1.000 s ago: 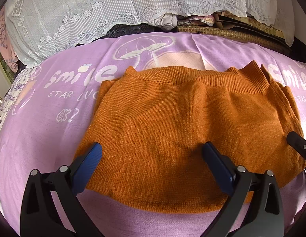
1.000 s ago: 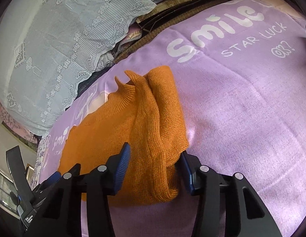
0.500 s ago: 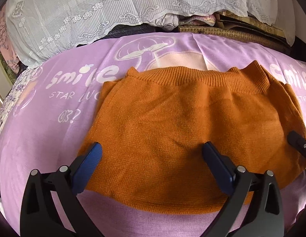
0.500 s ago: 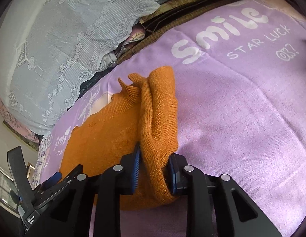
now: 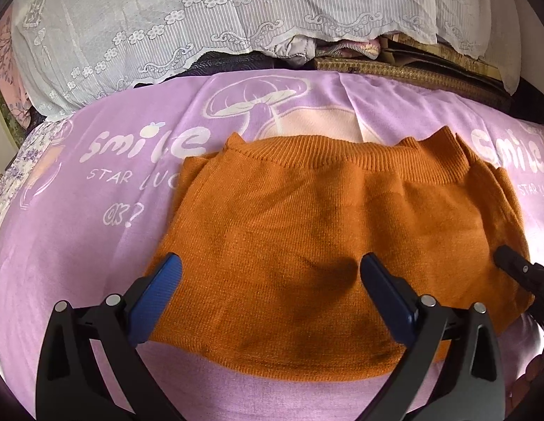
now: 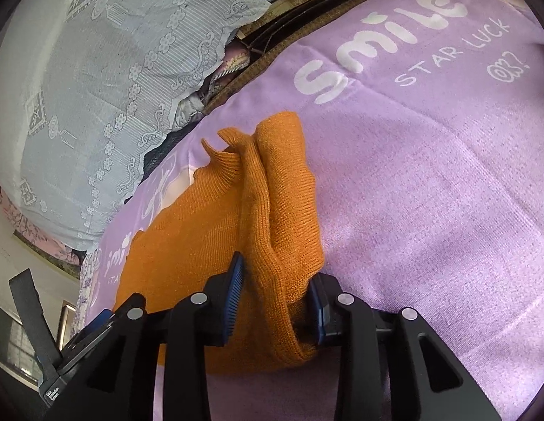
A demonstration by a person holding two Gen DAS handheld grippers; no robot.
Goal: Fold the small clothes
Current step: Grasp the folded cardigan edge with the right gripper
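Our right gripper [image 6: 277, 294] clenches the orange sweater's [image 5: 324, 245] bunched right edge; our left gripper [image 5: 272, 280], released, should steady the middle.

— Where do your cameras look?
— My left one faces the sweater [image 5: 307, 245] square-on, low and near. My right one eyes its side edge, closer.
— Shared?
— The sweater, purple sheet [image 5: 79, 245], lace cloth [image 6: 96, 87].
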